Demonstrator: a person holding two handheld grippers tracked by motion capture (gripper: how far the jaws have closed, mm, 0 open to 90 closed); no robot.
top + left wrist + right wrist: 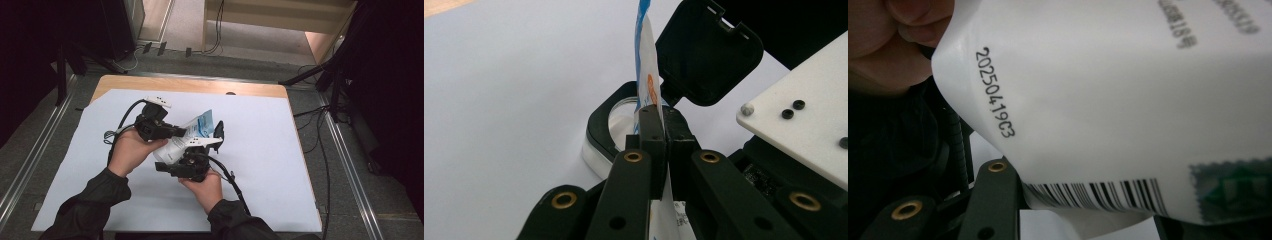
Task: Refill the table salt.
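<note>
A pale wooden table under a white paper sheet stands on grey carpet, dark stands either side. The left gripper lies level, pointing right, jaws pressed onto the white-and-blue plastic pouch, held above the sheet's middle. The right gripper angles up beneath, jaws part-spread around the pouch's lower body.

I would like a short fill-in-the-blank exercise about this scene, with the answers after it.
1. The left gripper is shut on the edge of a white and ____ packet.
2. The right gripper view shows a printed ____ along the packet's lower edge.
3. The black lid beside the packet stands ____.

Missing words: blue; barcode; open
</note>
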